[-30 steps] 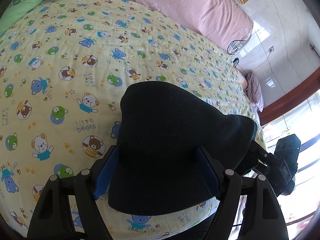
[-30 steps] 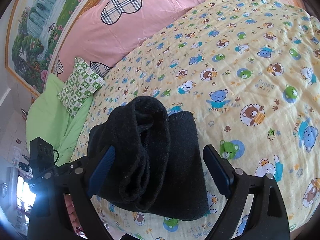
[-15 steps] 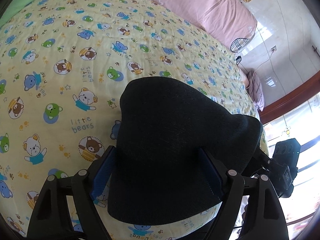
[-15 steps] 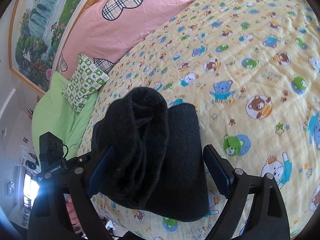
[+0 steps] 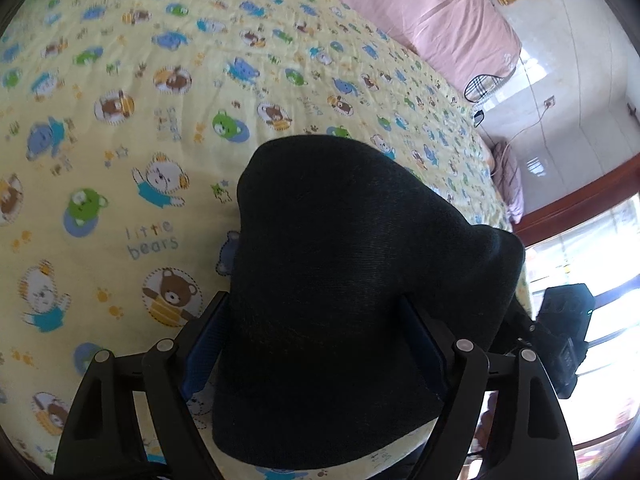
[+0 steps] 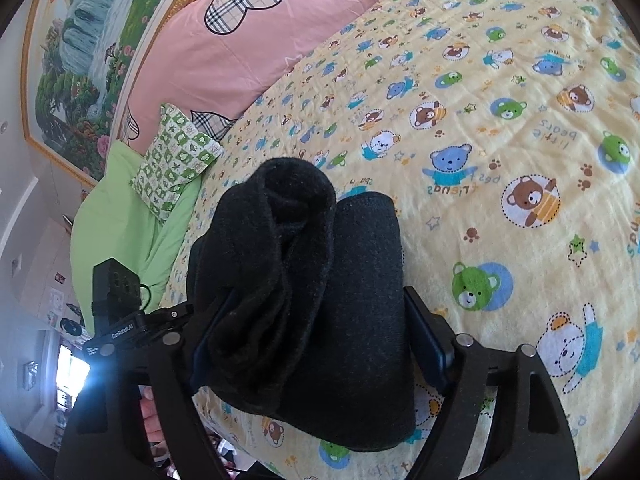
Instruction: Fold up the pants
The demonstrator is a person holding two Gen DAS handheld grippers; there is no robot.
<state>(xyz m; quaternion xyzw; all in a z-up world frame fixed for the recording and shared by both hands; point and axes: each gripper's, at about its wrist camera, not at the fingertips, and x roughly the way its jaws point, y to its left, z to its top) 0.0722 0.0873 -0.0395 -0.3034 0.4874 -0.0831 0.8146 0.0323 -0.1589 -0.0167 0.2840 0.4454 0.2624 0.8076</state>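
The black pants [image 5: 348, 280] are folded into a thick bundle and held above the yellow bear-print bedspread [image 5: 140, 120]. My left gripper [image 5: 316, 344] has its blue-padded fingers closed against one end of the bundle. My right gripper [image 6: 320, 328] grips the other end, where the layered folds [image 6: 288, 264] show edge-on. In the left wrist view the right gripper's body [image 5: 568, 336] shows at the right. In the right wrist view the left gripper's body [image 6: 116, 304] shows at the left.
A long pink pillow [image 6: 280, 36] with plaid hearts lies along the head of the bed. A green-patterned small pillow [image 6: 176, 156] and a light green cover [image 6: 120, 216] lie at the left. A framed landscape painting [image 6: 88, 48] hangs behind. The bed edge and a wooden frame [image 5: 580, 208] are at the right.
Both grippers have carried the folded pants a little forward over the bedspread. The grip and the bundle's shape are unchanged.
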